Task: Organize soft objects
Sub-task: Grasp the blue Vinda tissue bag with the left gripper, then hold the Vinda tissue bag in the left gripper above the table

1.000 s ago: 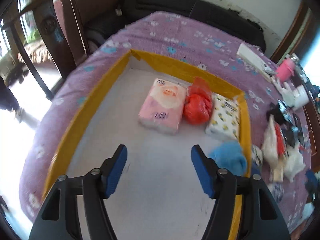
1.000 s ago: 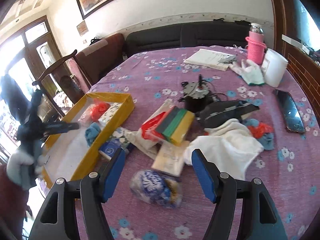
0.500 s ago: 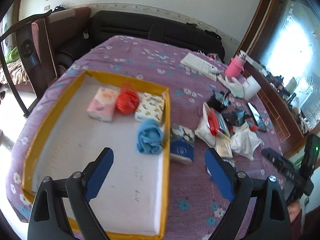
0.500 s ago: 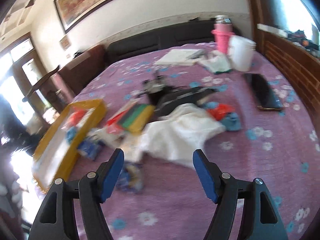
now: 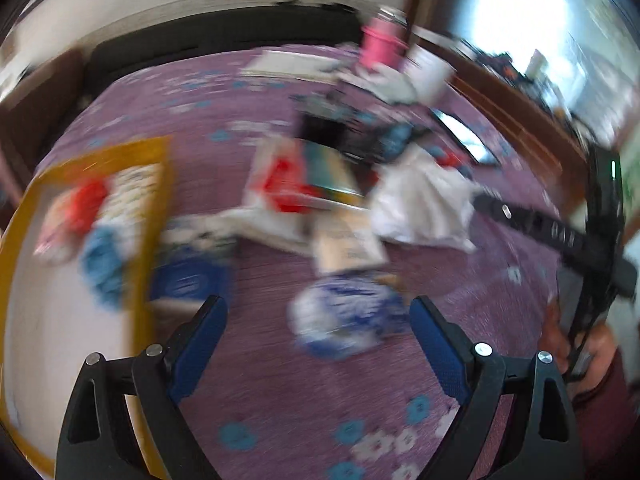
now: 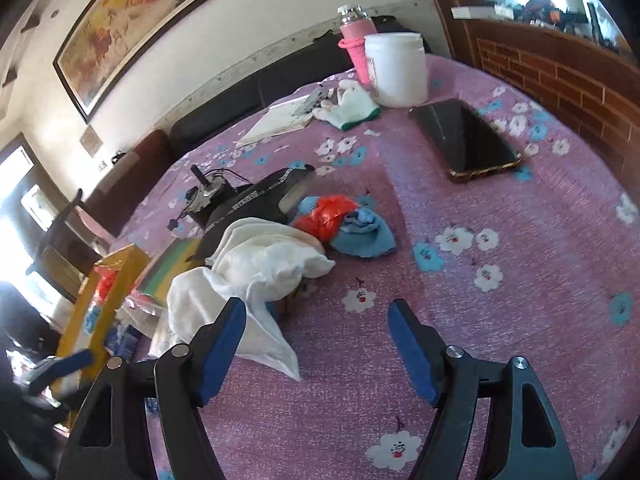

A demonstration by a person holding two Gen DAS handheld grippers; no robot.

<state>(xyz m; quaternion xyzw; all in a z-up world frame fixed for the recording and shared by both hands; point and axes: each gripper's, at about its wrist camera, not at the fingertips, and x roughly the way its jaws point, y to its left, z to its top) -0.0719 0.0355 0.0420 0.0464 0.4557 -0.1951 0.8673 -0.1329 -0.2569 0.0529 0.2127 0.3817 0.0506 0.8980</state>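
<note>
- Jaws of the left gripper (image 5: 316, 320) stand spread wide with nothing between the pads; over the last second they opened further, then held. A blue-and-white patterned soft bundle (image 5: 344, 322) lies on the purple flowered cloth (image 5: 280, 392) just ahead of them, untouched.
- Right gripper (image 6: 316, 320) has its jaws apart too, and they have just been opening a little more; nothing sits between them. Its left pad is just in front of a white towel (image 6: 256, 272), though contact cannot be told.
- Beside the towel lie a light blue cloth (image 6: 366, 236) and a red plastic bag (image 6: 328, 216), touching each other.
- Yellow-rimmed tray (image 5: 152, 208) at the left of the left wrist view holds a red bag (image 5: 86, 204), a blue cloth (image 5: 102, 260) and two printed packs; the blur makes their print unreadable.
- Black strap (image 6: 256, 196) near the towel carries white lettering, too small to read.
- White tub (image 6: 396, 68) bears a label on its side that cannot be read; a pink flask (image 6: 356, 46) stands touching it, with a white glove (image 6: 348, 106) in front.
- Dark phone (image 6: 464, 140) lies face up, well apart from the soft things.
- Framed painting (image 6: 132, 20) hangs on the wall, and a small sign (image 6: 91, 141) hangs below it, its writing illegible.
</note>
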